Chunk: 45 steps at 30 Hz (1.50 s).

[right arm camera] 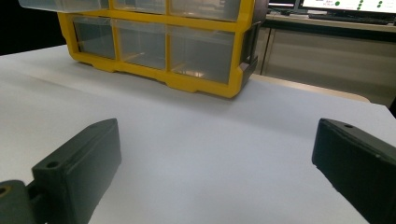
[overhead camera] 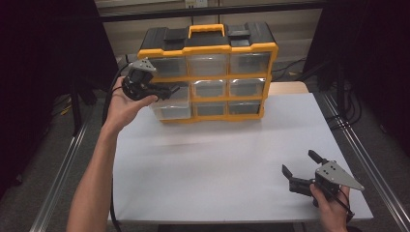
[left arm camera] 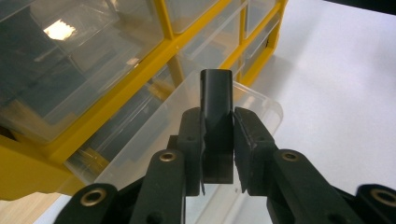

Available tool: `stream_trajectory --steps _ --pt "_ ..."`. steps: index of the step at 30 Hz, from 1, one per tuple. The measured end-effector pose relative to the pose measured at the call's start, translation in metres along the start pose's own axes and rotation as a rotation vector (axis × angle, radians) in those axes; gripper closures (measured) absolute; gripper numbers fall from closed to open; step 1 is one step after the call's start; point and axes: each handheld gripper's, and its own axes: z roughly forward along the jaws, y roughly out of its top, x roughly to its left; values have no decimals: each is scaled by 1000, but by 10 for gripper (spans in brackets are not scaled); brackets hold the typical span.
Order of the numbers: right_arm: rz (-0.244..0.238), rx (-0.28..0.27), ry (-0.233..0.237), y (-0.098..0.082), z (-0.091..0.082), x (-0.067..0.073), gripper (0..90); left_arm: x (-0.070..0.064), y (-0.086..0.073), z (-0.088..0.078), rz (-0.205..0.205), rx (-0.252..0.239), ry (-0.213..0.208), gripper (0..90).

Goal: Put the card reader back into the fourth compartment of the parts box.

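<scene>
Stood at the back of the white desk (overhead camera: 222,159): a yellow-framed organizer (overhead camera: 208,72) with a black top, a yellow carry handle (overhead camera: 206,30) and three rows of clear drawers. Held up at its left side by the left hand (overhead camera: 123,108): the left tool (overhead camera: 175,89), levelled toward the cabinet's left column. Clamped between that tool's (left arm camera: 218,140) pads in the left gripper view: a small black block (left arm camera: 216,109), upright, its top end clear above the fingertips (left arm camera: 190,135). Seen right behind and below the block there: a clear drawer (left arm camera: 261,105), drawn out of the yellow frame, its rounded front rim toward the white surface. Hung over that drawer, the block; impossible to tell whether touching the drawer's rim or apart from it. Visible in the high view too: the drawer (overhead camera: 169,110) jutting forward of the cabinet's left column, lower than the left tool. Rested low near the front right corner of the desk: the right tool (overhead camera: 300,166), gripped by the right hand (overhead camera: 331,208), grey three-cornered plate on top, well apart from the organizer. Spread wide in the right gripper view: that tool's (right arm camera: 215,163) two black jaws, only bare desk between them, with the organizer's (right arm camera: 163,42) lower rows of shut drawers farther back.
</scene>
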Motion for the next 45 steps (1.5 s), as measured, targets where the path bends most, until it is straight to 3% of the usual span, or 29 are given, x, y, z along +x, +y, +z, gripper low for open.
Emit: stream_trajectory --steps 4,10,12,25,37,42,45 --pt "-2 0 3 0 0 0 15 5 1 8 -13 34 -4 738" --pt "2 1 1 0 0 0 14 11 -2 19 -39 88 23 738" --pt "2 0 3 0 0 0 14 13 -3 22 -31 109 28 738" --pt "0 2 7 0 0 0 13 16 -6 34 -41 155 28 738" --pt "-2 2 9 0 0 0 13 17 -7 35 -79 134 12 728" --pt "-7 4 13 0 0 1 14 14 -8 30 -69 81 30 658" --pt "-4 3 11 0 0 0 14 13 -9 29 -85 70 44 585"
